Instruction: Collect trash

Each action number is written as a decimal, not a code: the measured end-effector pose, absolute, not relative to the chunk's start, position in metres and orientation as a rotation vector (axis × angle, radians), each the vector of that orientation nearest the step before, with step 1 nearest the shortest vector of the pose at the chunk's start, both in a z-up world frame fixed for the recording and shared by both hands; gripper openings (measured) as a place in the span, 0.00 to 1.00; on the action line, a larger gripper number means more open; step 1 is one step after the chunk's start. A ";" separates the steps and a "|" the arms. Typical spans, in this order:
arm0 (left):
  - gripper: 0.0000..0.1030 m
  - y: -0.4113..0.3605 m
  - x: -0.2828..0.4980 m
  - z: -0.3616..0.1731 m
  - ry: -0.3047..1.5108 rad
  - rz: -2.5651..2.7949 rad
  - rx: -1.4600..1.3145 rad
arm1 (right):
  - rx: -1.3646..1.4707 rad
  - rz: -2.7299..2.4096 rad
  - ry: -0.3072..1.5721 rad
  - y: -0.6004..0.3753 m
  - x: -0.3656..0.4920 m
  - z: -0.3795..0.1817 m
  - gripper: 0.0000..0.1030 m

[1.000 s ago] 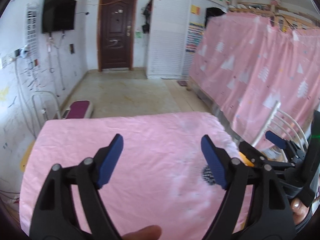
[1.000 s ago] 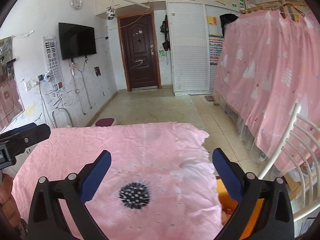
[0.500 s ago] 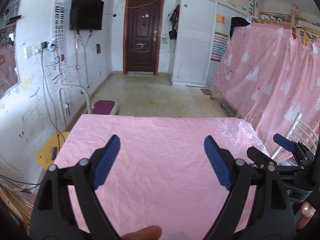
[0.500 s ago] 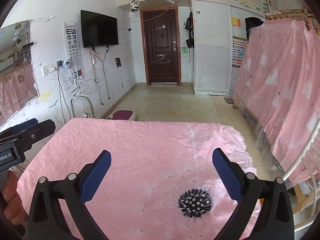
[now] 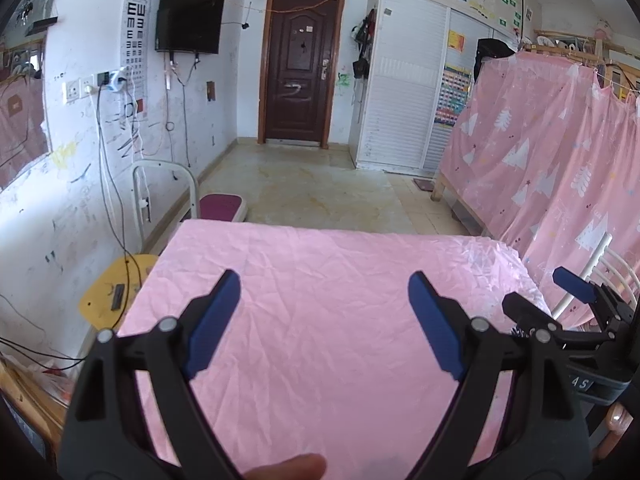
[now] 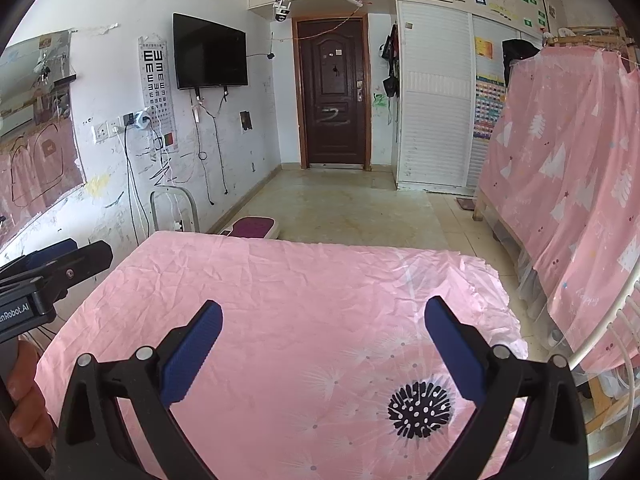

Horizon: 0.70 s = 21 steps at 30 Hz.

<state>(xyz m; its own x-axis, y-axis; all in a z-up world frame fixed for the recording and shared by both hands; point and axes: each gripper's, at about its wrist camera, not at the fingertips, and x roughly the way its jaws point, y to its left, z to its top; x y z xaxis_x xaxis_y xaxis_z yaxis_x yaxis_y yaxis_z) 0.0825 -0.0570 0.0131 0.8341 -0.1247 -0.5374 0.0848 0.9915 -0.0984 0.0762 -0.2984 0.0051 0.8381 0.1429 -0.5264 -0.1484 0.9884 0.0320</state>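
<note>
No trash shows in either view. My left gripper [image 5: 322, 320] hangs open over a table covered with a wrinkled pink cloth [image 5: 320, 272], nothing between its blue pads. My right gripper [image 6: 322, 344] is open too, above the same pink cloth [image 6: 300, 280], close to a black dandelion print [image 6: 418, 410]. The right gripper's fingers [image 5: 572, 284] show at the right edge of the left wrist view. In the right wrist view the left gripper's fingers [image 6: 64, 256] poke in from the left edge.
A white chair back [image 6: 600, 328] stands right of the table, with a pink curtained frame [image 5: 540, 160] behind it. A yellow stool [image 5: 116, 292] and hanging cables [image 5: 112, 184] sit by the left wall. Tiled floor [image 5: 320, 184] runs to a dark door [image 5: 300, 68]; a purple step [image 5: 222, 208] lies beyond the table.
Both views have swung to the left across the table: the left wall and stool came into view and the dandelion print slid to the right. Both grippers stayed open.
</note>
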 end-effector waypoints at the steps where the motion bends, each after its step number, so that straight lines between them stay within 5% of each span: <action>1: 0.80 -0.057 0.082 0.013 0.575 -0.110 -0.072 | -0.010 0.156 0.557 -0.299 0.077 0.005 0.89; 21: 0.80 -0.053 0.084 0.011 0.576 -0.103 -0.072 | -0.017 0.160 0.558 -0.296 0.077 0.004 0.89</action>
<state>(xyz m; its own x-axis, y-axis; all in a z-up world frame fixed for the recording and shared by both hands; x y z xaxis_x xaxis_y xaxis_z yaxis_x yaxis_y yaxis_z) 0.0837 -0.0531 0.0114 0.8337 -0.1174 -0.5396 0.0770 0.9923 -0.0970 0.0767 -0.2957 0.0043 0.8361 0.1469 -0.5285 -0.1561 0.9874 0.0275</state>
